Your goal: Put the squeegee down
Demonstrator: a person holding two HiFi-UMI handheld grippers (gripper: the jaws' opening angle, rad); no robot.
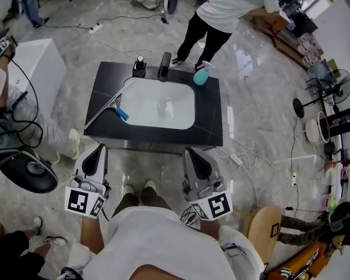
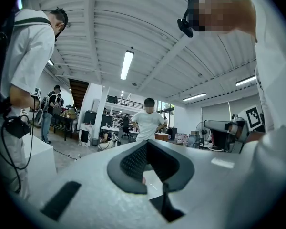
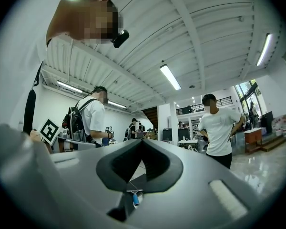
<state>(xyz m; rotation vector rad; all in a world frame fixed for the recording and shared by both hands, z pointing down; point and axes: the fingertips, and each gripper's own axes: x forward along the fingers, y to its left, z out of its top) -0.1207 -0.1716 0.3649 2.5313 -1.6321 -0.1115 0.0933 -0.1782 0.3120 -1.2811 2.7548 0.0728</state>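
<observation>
Both hands hold level at waist height, left gripper (image 1: 99,149) and right gripper (image 1: 190,152) clenched on nothing; squeegee (image 1: 109,105) lies well apart on counter (image 1: 210,121) beside sink (image 1: 163,107).

No word, number or brand can be read. The only printed signs are black-and-white square code patterns (no letters) on the white marker cube (image 1: 84,202) of the left gripper (image 1: 97,151) and the matching white cube (image 1: 214,206) of the right gripper (image 1: 192,155), both just in front of the black rectangular washstand (image 1: 102,98).

light: bright ceiling tubes (image 2: 127,65) | floor (image 1: 245,60) glare | edges fisheye-bent (dark corners)
</observation>
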